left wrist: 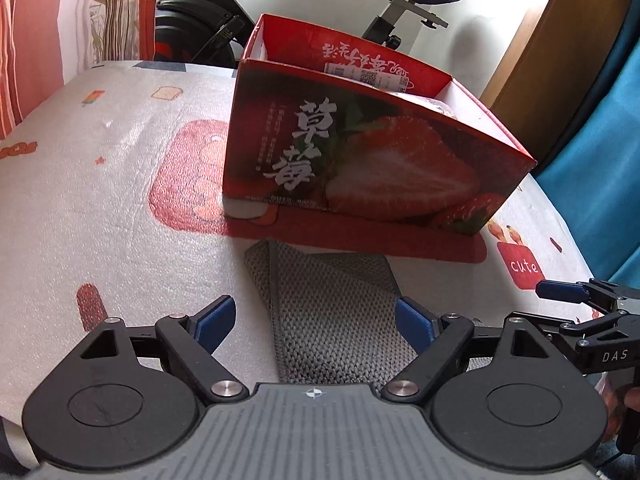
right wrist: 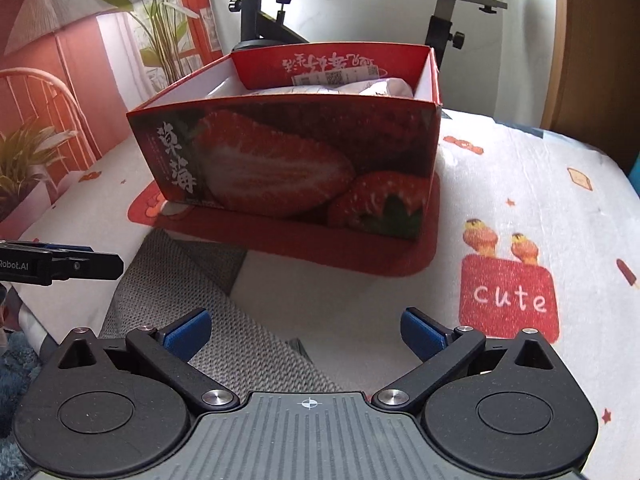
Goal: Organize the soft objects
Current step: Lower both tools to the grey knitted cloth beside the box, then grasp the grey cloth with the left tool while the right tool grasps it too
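A grey knitted cloth (left wrist: 332, 304) lies flat on the table in front of a red strawberry-print box (left wrist: 360, 160). My left gripper (left wrist: 314, 326) is open, its blue pads on either side of the cloth's near part, just above it. My right gripper (right wrist: 306, 334) is open and empty, over the cloth's right end (right wrist: 192, 300) and the bare table. The box (right wrist: 288, 160) holds pale wrapped soft items (right wrist: 384, 86). The right gripper also shows at the left wrist view's right edge (left wrist: 576, 296), and the left gripper at the right wrist view's left edge (right wrist: 80, 266).
The table has a white cloth (left wrist: 100, 180) with red cartoon prints and a "cute" patch (right wrist: 508, 300). An exercise bike (left wrist: 208, 20) stands behind the table. A blue curtain (left wrist: 600, 140) hangs at the right, a printed backdrop (right wrist: 60, 60) at the left.
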Action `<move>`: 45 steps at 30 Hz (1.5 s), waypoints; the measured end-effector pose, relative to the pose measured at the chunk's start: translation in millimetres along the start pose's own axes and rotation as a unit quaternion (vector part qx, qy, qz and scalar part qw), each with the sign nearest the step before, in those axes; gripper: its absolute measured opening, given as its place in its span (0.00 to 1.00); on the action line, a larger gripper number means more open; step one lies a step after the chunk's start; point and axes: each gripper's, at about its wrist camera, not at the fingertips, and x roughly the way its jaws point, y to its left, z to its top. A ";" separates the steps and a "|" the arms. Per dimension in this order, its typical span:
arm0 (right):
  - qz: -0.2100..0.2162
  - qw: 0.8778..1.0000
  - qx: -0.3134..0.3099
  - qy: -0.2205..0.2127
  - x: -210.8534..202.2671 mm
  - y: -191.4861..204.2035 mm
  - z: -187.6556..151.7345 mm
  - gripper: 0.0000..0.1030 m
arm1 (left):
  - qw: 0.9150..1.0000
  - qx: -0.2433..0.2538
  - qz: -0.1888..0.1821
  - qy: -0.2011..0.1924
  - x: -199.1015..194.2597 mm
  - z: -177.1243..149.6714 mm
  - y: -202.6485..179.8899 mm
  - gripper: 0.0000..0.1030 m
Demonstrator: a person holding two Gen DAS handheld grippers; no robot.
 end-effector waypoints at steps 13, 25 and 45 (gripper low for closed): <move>-0.004 0.998 -0.033 0.051 0.9 11.0 -26.9 0.97 | 1.000 -0.014 -0.013 0.019 13.2 -22.4 -4.1 0.82; -0.015 0.997 -0.024 0.072 11.4 3.3 -32.0 0.69 | 1.000 0.001 -0.003 0.025 29.9 -26.1 -9.7 0.70; 0.020 0.999 -0.044 0.005 2.1 13.7 8.7 0.12 | 0.998 -0.014 -0.052 -0.017 8.9 -8.3 -9.1 0.11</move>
